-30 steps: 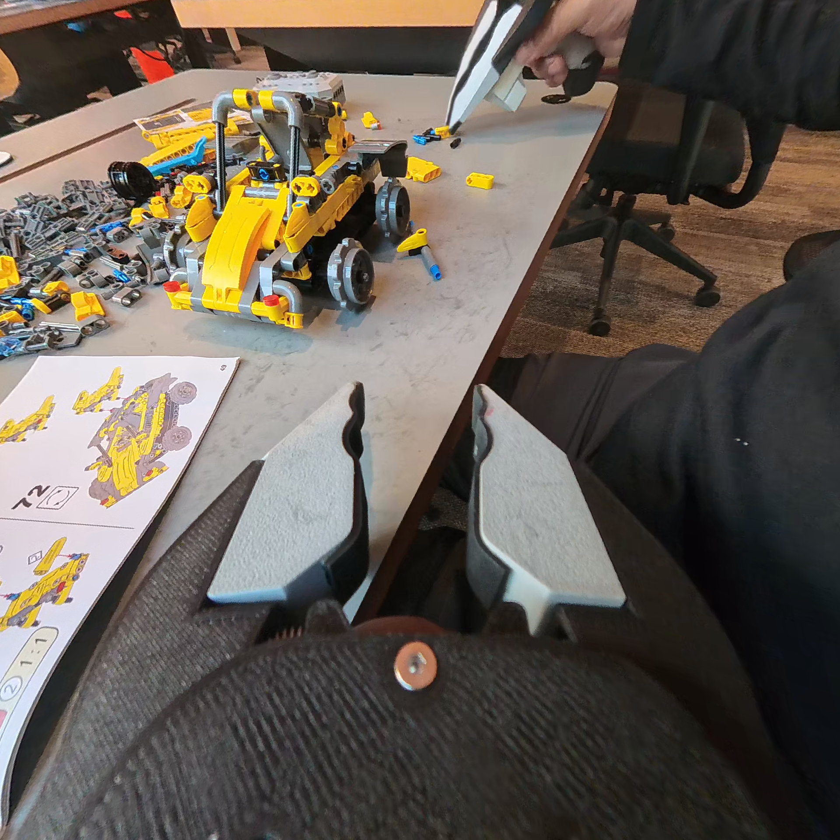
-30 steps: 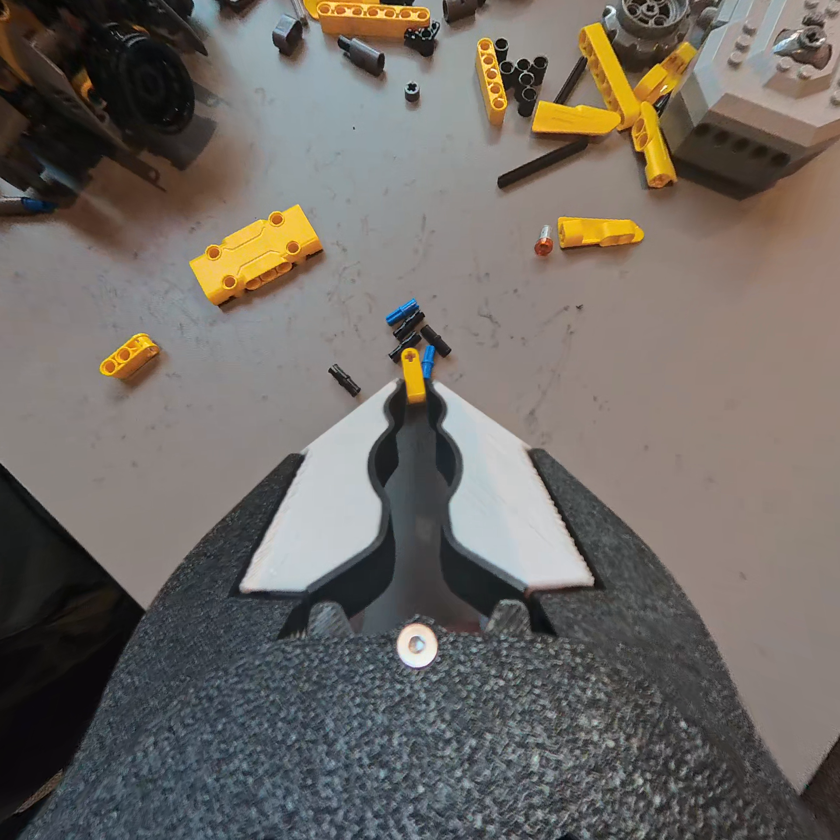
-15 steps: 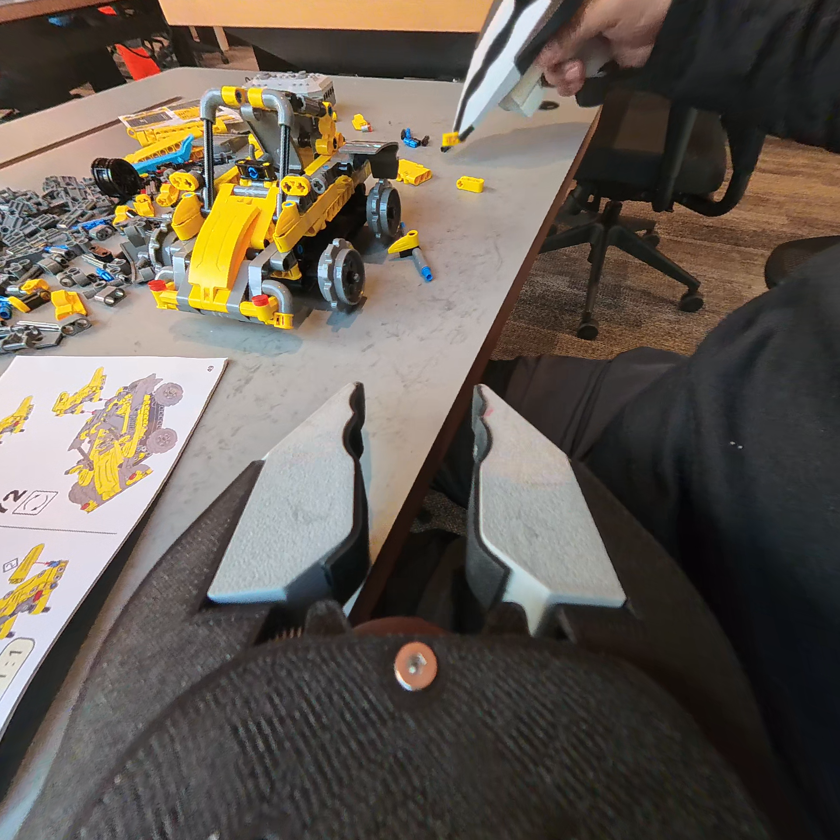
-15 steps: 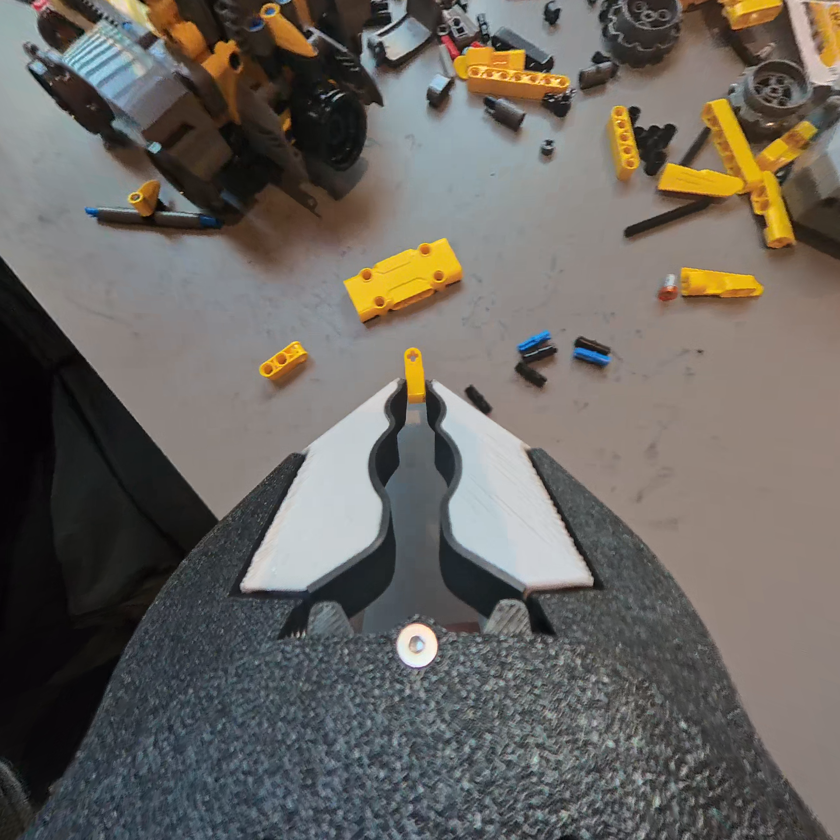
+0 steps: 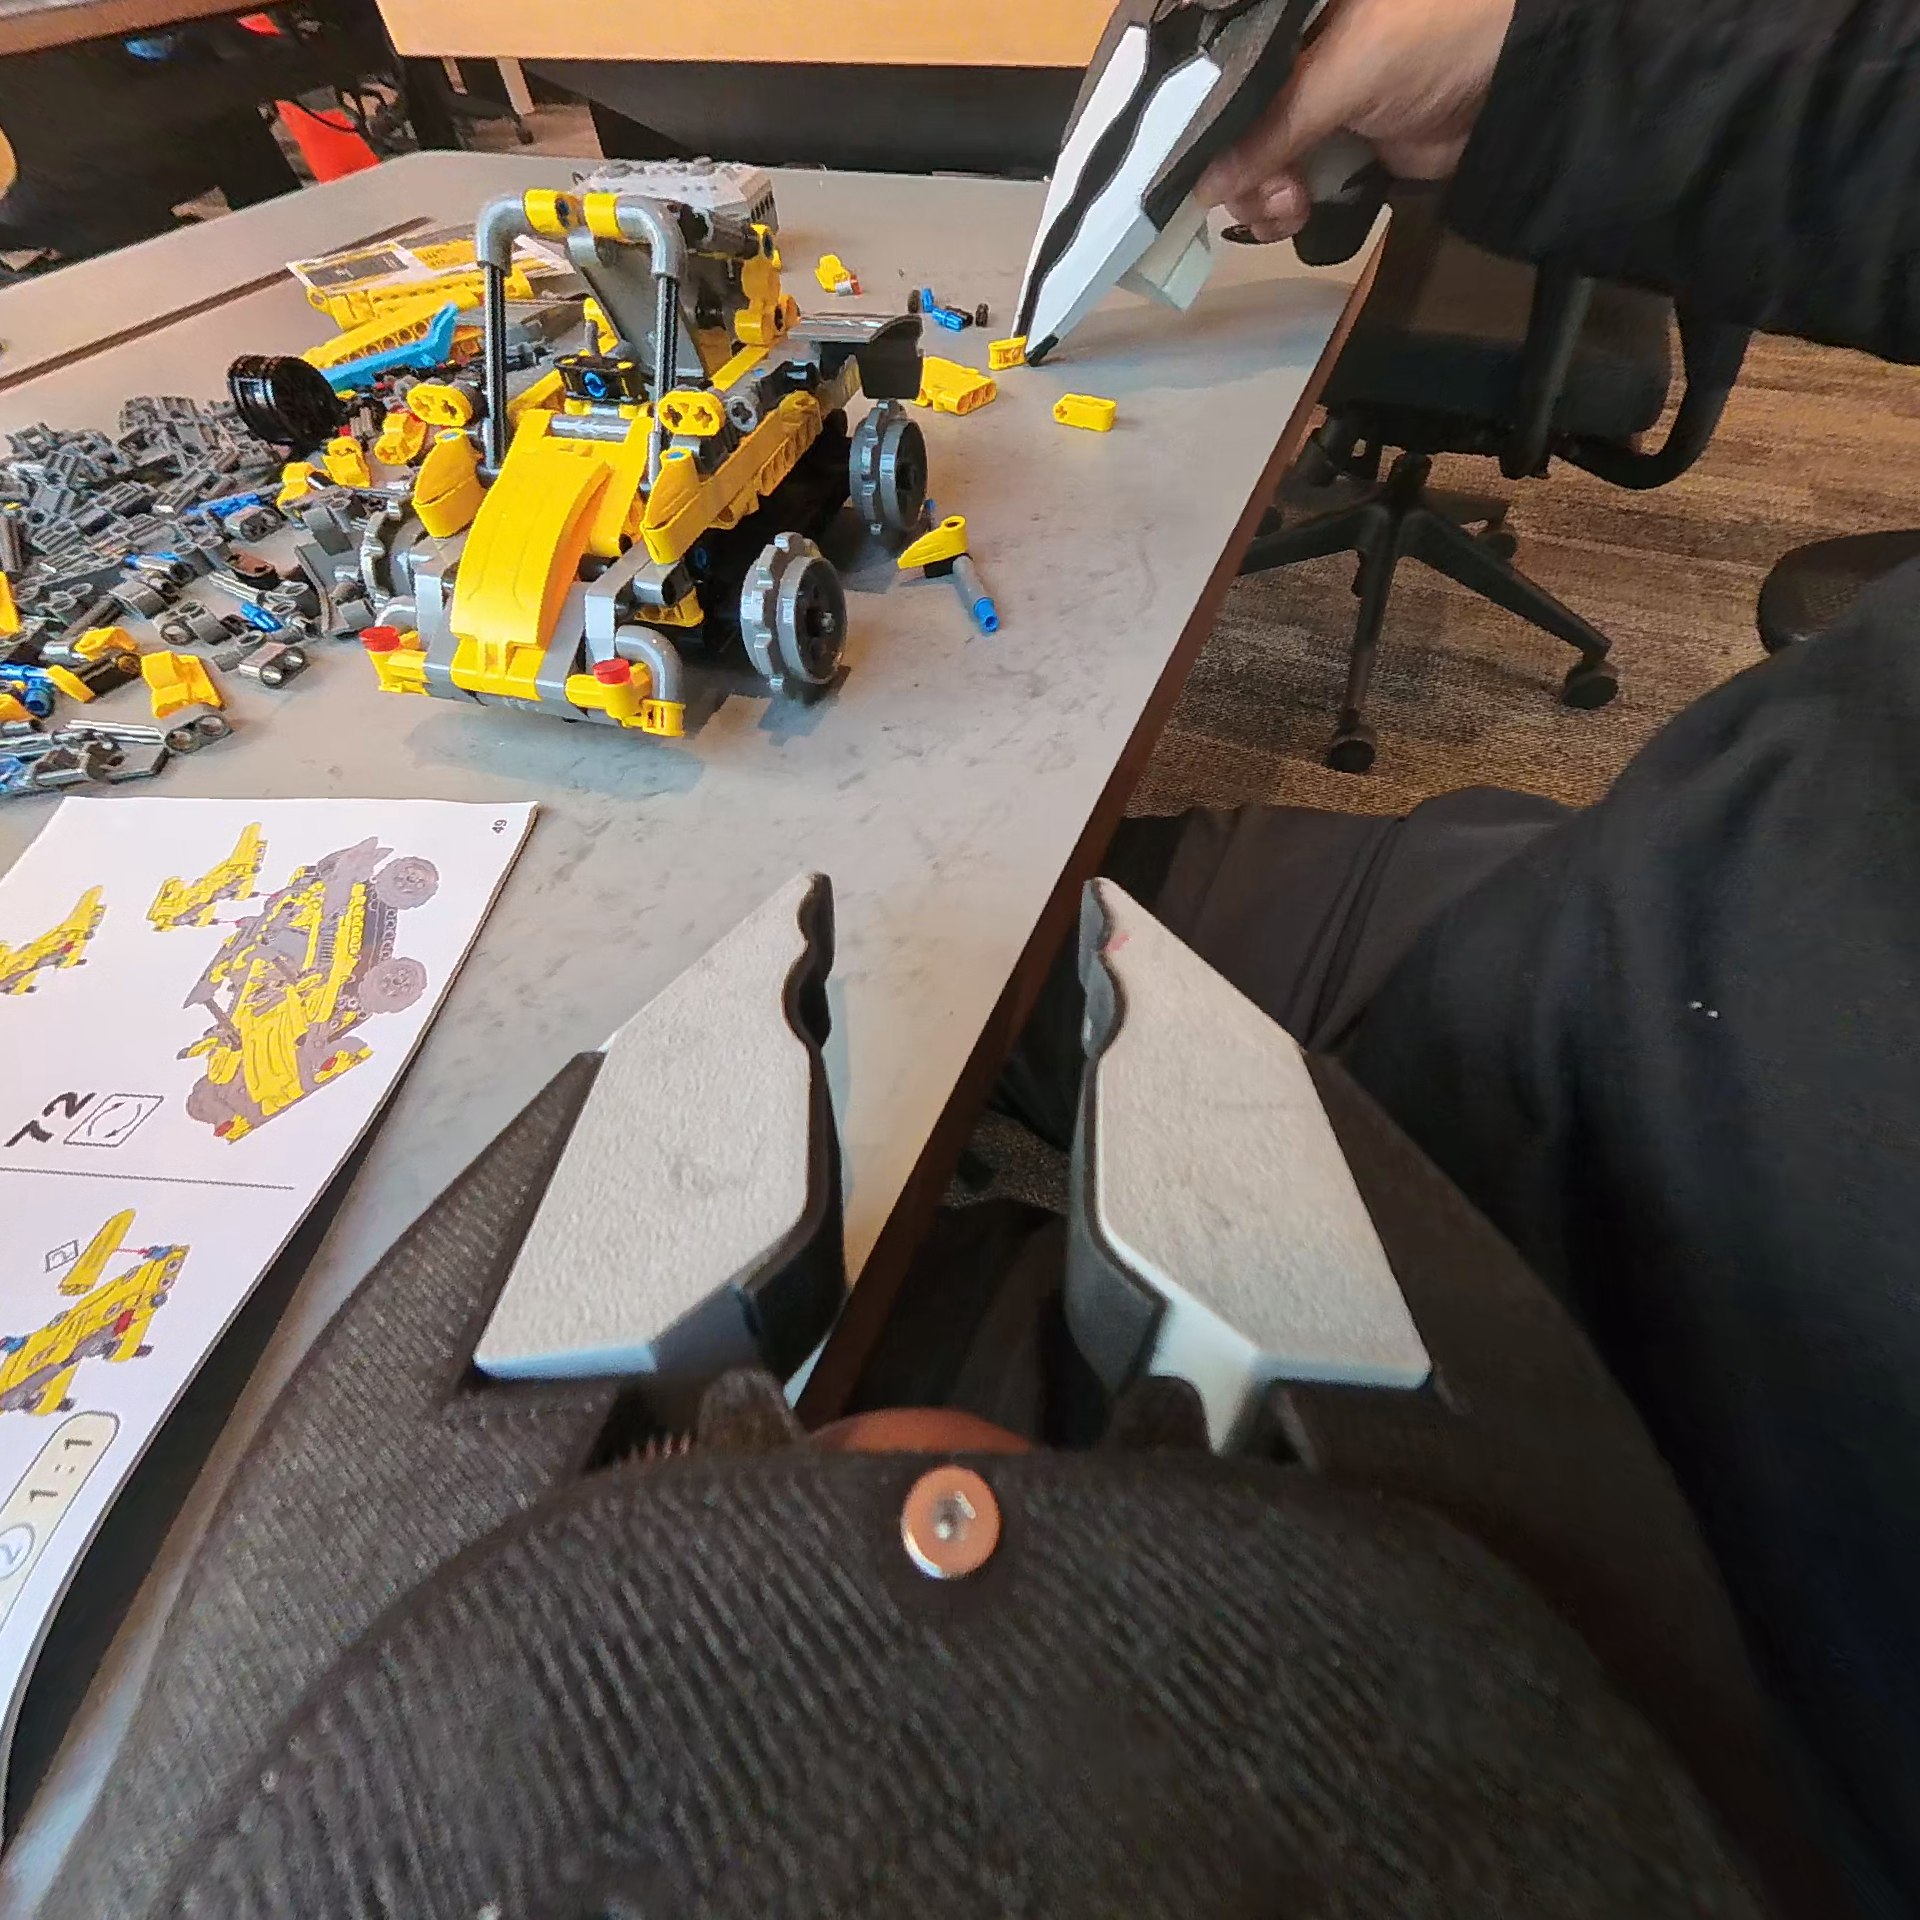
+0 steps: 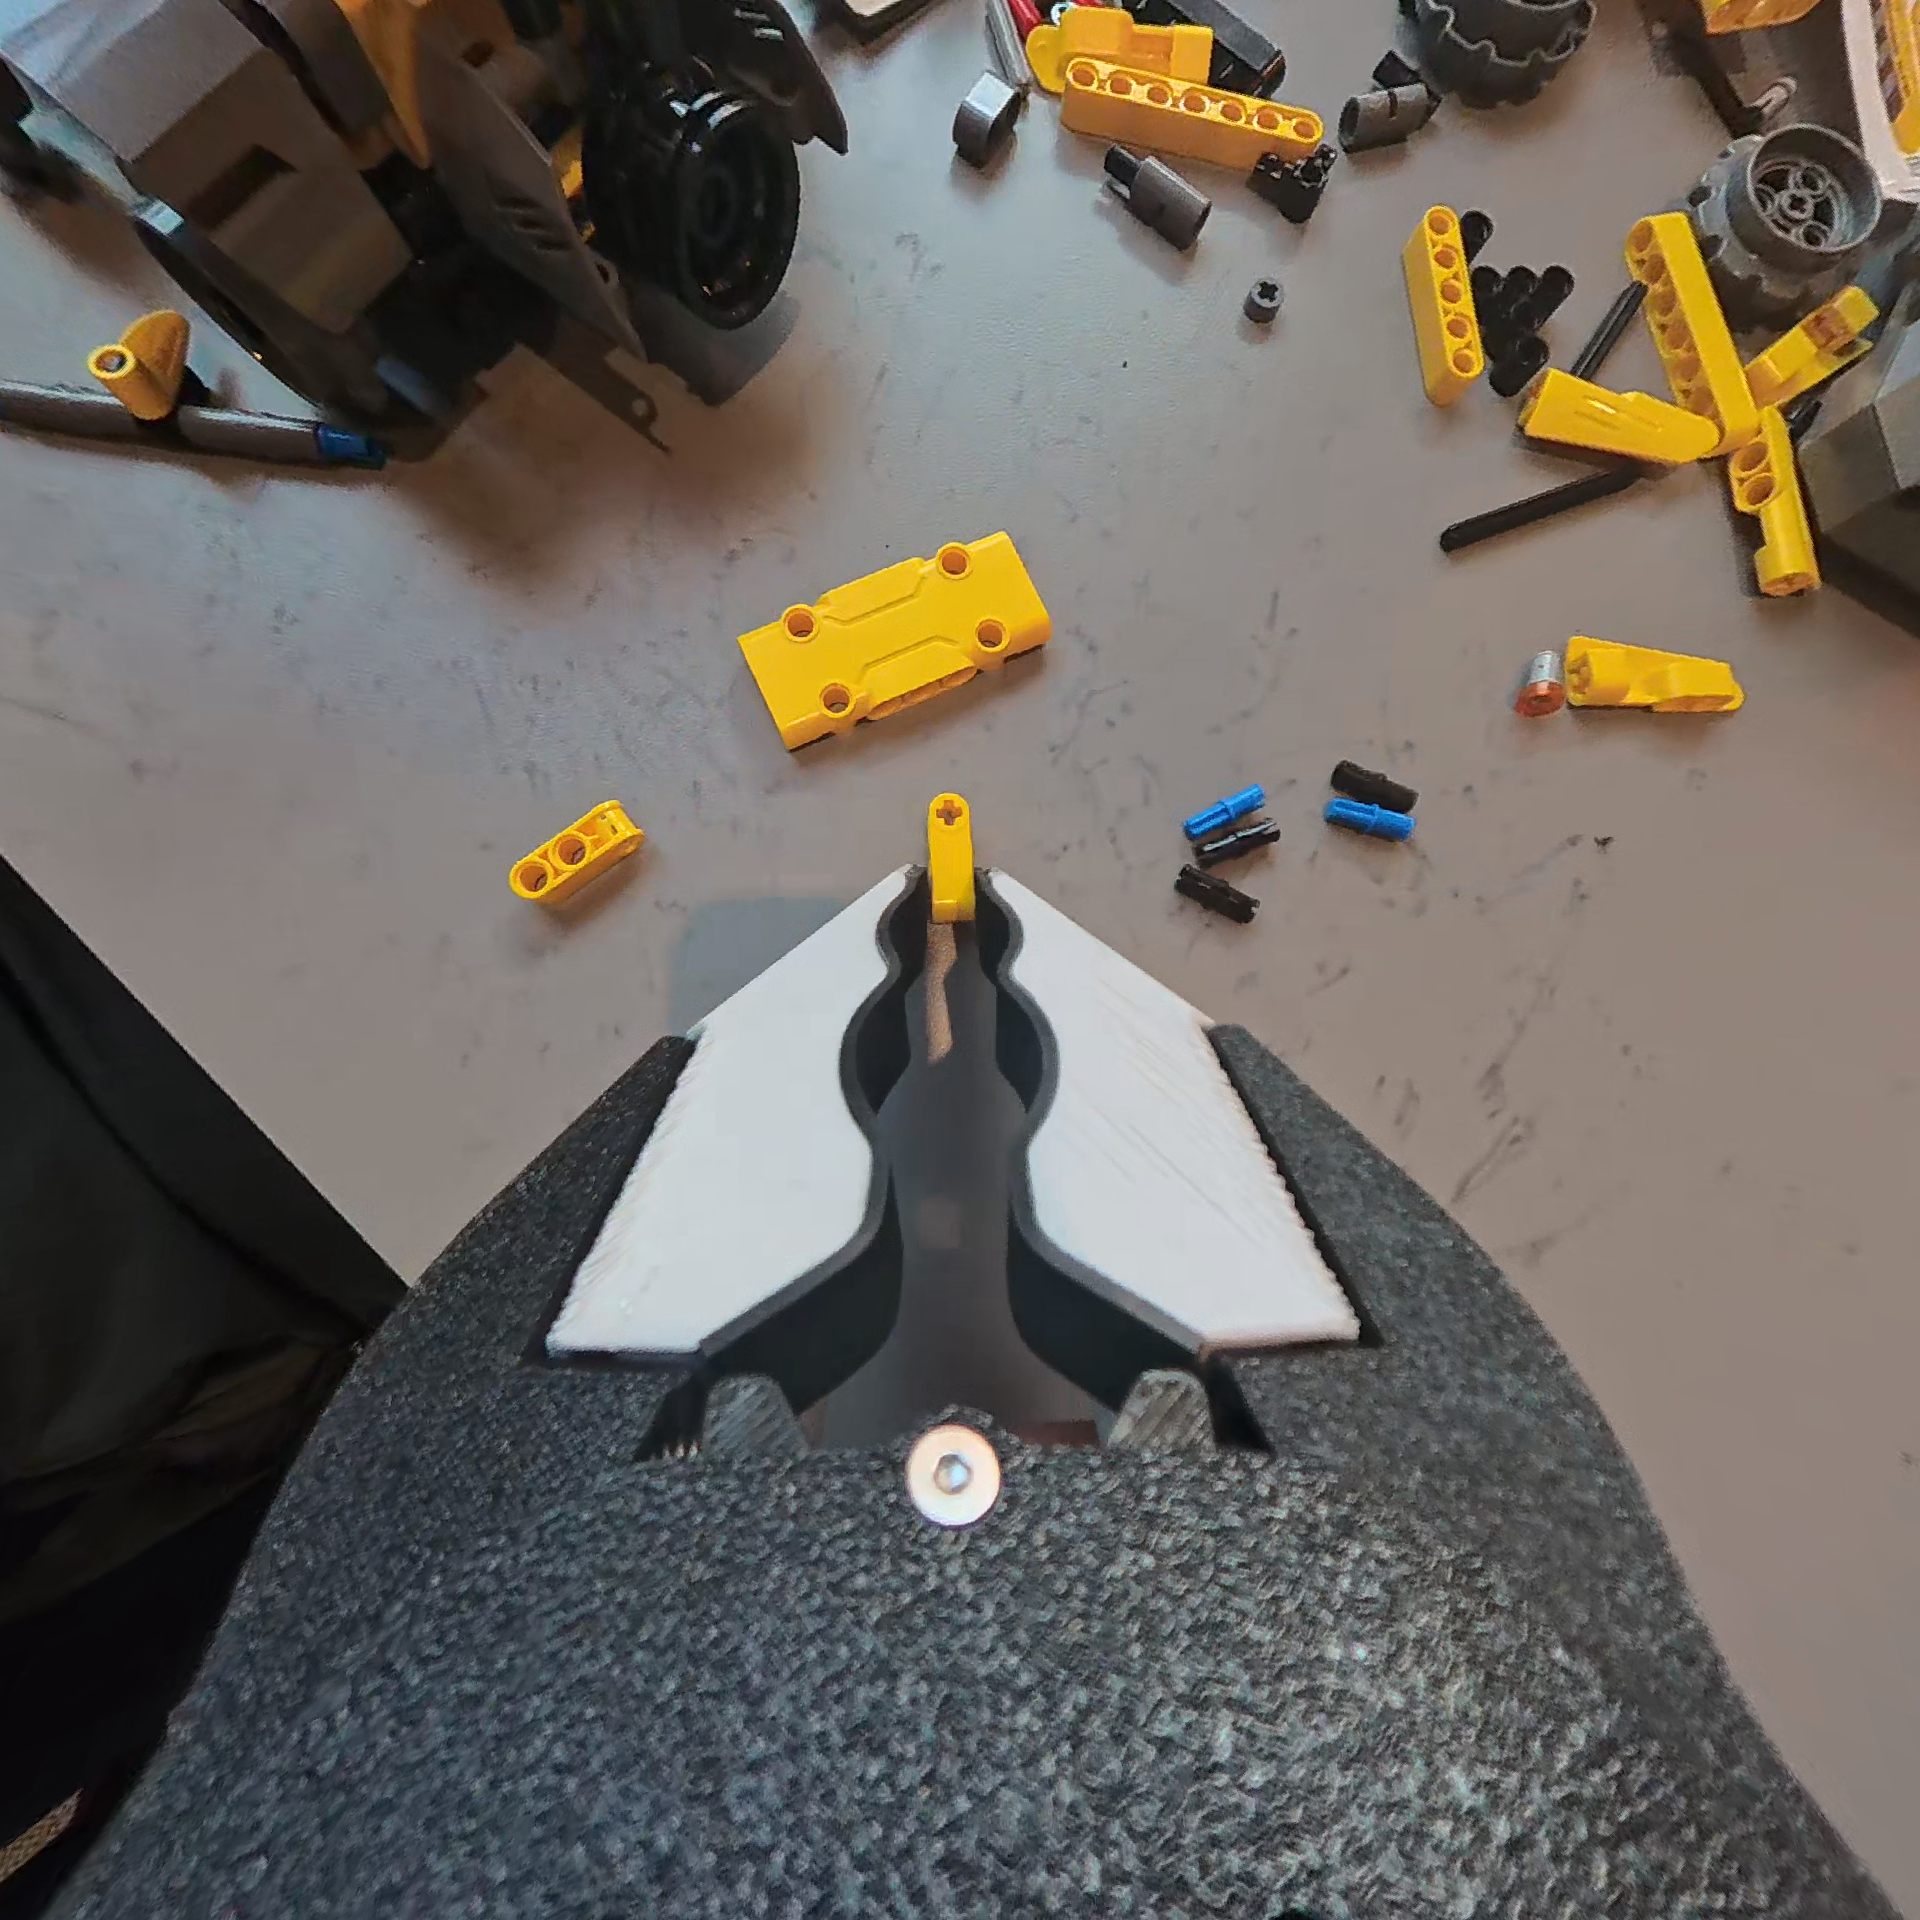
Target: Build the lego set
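Yellow peg, a short thin piece with a cross hole at its far end, is pinched between the tips of the right gripper, whose two white fingers are pressed together on its near end. The peg sticks out forward past the tips, over the grey table. In the left wrist view the same gripper slants down with its tips at the table top, held by a hand in a dark sleeve.

Just beyond the peg lies a flat yellow plate with round holes. To the left of the tips is a small yellow two-hole link; to the right lie a few blue and black pins, loose and near one another. Farther off stands a yellow and grey toy vehicle on toothed grey wheels, with a short grey rod carrying a yellow cone beside it. Yellow beams and a grey wheel hub are scattered at the far right.

The left gripper has its jaws spread wide and holds nothing; its left finger is over the table's edge and its right finger over the person's dark-clothed lap. An open instruction booklet lies on the table to its left, and a heap of small grey parts lies beyond it. No box or tray is in view.
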`<state>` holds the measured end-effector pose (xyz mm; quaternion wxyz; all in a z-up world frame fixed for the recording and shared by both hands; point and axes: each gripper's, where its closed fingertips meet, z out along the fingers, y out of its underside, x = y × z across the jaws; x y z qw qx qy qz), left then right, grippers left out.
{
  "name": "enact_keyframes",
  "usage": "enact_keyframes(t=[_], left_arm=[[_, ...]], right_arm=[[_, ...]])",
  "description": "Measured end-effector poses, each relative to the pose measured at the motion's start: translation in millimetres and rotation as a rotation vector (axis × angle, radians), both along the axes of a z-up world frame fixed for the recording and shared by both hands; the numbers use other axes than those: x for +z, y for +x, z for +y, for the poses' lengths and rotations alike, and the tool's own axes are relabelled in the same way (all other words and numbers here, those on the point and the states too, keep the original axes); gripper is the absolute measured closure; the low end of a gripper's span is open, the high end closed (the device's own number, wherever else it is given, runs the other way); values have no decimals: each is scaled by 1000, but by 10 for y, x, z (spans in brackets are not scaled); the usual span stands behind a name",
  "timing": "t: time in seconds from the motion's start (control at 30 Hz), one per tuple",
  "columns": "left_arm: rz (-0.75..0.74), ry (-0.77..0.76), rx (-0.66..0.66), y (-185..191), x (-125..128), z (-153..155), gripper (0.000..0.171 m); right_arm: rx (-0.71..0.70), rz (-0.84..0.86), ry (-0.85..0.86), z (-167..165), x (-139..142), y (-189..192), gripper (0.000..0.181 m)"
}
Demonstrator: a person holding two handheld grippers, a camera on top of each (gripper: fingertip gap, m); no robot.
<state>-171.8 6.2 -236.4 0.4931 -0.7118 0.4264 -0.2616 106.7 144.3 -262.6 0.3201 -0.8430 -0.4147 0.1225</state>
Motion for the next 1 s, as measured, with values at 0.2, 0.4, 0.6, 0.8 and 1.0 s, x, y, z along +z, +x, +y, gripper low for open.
enact_keyframes(t=[0.2,0.4,0.6,0.8,1.0], left_arm=[[-11,-8,-1,-11,4,7,127],[-18,-15,-1,-5,2,8,127],[-13,-12,-4,12,-2,-3,126],[-11,-3,-3,2,17,-12,127],[-16,-22,-8,52,1,-14,126]], right_arm=[[-17,56,16,-26,96,24,162],[-26,134,63,-75,230,5,157],[-49,163,72,-101,231,96,157],[-27,154,58,-158,212,201,162],[-62,91,52,-69,203,461,163]])
